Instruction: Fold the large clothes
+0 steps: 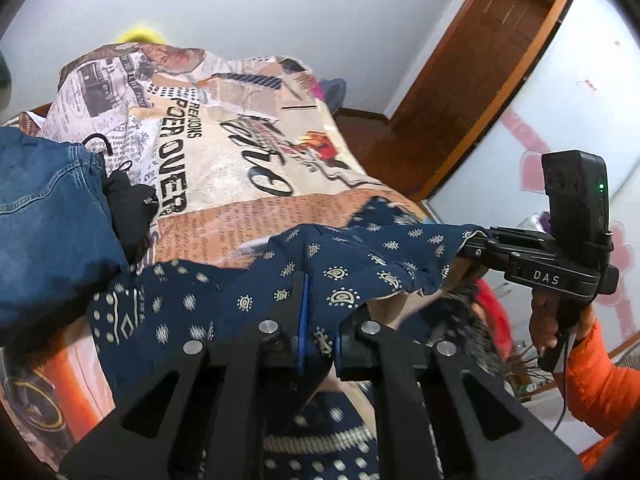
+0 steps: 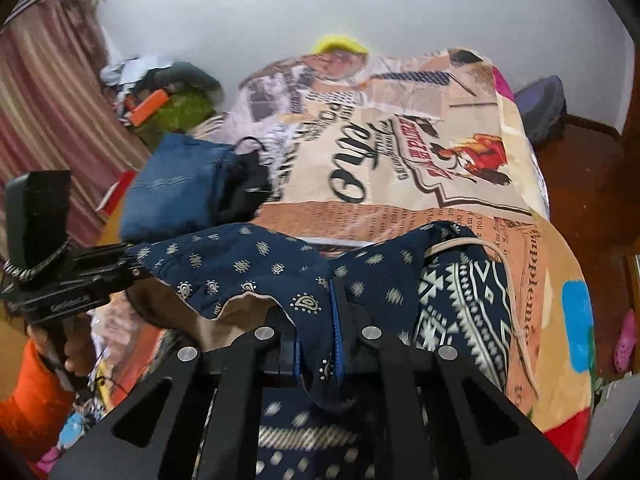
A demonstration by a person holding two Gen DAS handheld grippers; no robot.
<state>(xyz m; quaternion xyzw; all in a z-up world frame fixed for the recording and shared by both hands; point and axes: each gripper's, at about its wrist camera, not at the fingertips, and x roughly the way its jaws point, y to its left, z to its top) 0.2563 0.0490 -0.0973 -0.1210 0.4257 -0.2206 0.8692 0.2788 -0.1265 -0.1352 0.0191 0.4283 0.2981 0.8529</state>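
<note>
Clearly one garment, two holds:

Garment: navy paisley-print garment (image 1: 360,256), lifted off the bed and stretched between both grippers, sagging in the middle; its tan inner side shows under the raised edge. In the right wrist view (image 2: 248,268) it fills the lower centre, and a band of white geometric pattern runs down at 4 o'clock.

Drawstring: beige cord (image 2: 508,276) curving over the patterned band at 3 o'clock in the right wrist view.

Left gripper (image 1: 316,332): jaws clenched on a fold of the navy cloth, blue pads pressed against it. From the right wrist view it sits at 9 o'clock (image 2: 136,268), gripping the garment's far edge.

Right gripper (image 2: 318,344): jaws pinched on a hanging fold of the same cloth. From the left wrist view it sits at 3 o'clock (image 1: 476,240), fingertips biting the garment's corner, a bare hand (image 1: 552,320) around its handle with an orange sleeve (image 1: 600,384) below.

Bed: covered by a newspaper-print blanket (image 1: 248,168), beyond the garment toward 12 o'clock.

Folded jeans (image 1: 52,216): at 9 o'clock on the bed, a black garment (image 1: 132,204) just beside them.

Door: brown wooden door (image 1: 472,80) at 2 o'clock in the left wrist view.
</note>
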